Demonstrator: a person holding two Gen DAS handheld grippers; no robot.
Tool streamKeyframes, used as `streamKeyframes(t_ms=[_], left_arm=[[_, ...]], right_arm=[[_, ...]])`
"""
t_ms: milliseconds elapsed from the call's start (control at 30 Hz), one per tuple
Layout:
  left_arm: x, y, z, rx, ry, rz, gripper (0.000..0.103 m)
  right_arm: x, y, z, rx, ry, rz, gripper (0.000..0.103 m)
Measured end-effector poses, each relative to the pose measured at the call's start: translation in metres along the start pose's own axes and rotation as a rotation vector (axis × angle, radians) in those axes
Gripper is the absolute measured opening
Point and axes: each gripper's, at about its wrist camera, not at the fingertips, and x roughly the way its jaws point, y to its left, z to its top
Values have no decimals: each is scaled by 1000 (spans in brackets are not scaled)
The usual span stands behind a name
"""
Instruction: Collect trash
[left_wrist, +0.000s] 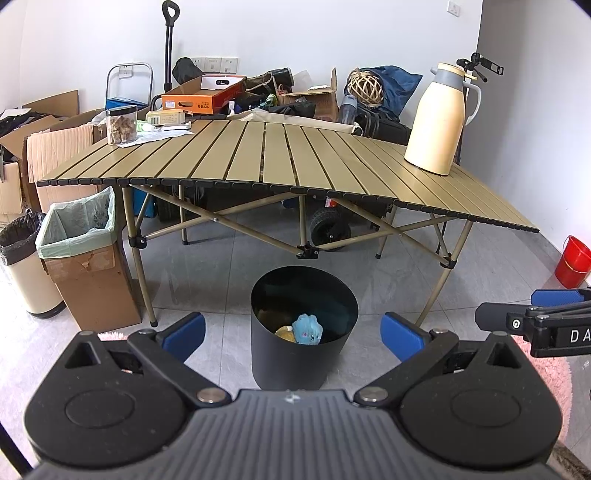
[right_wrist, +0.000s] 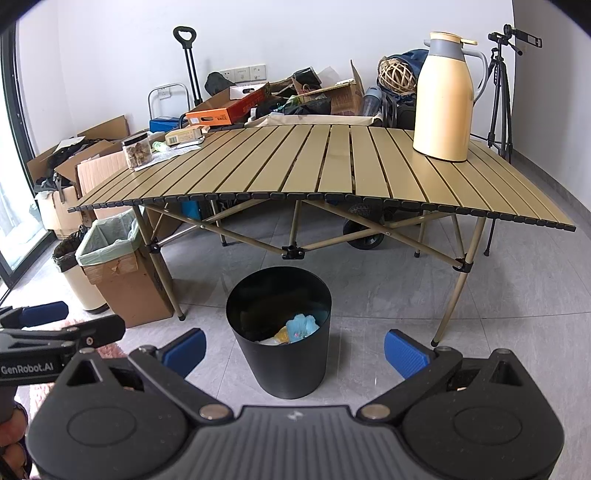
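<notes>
Now both tongs, left (left_wrist: 291, 334) and right (right_wrist: 294, 347), gape wide and hold nothing, above a round black bin (left_wrist: 304, 328) with crumpled blue trash (left_wrist: 307, 329) by the slatted desk (left_wrist: 280, 158)

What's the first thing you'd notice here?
Probably the black bin on the floor in front of the table, with a crumpled blue thing inside. Next, the tall cream jug standing at the right end of the slatted table. Both grippers, left and right, are open and empty.

A cluttered storage room: a folding desk (left_wrist: 280, 162) on grey tile, cardboard boxes (left_wrist: 55, 147) stacked along white walls, a tripod (right_wrist: 500, 92).
</notes>
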Motion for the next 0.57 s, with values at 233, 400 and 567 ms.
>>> streamKeyframes(t_ms=[233, 400, 567], left_arm=[[-1, 1, 2, 2, -2, 0, 103], [-2, 2, 7, 4, -9, 1, 103], [2, 2, 6, 1, -1, -9, 103]], right_arm=[[0, 0, 0, 0, 0, -1, 103], [-1, -2, 1, 0, 3, -1, 103], [3, -4, 0, 7, 8, 1, 103]])
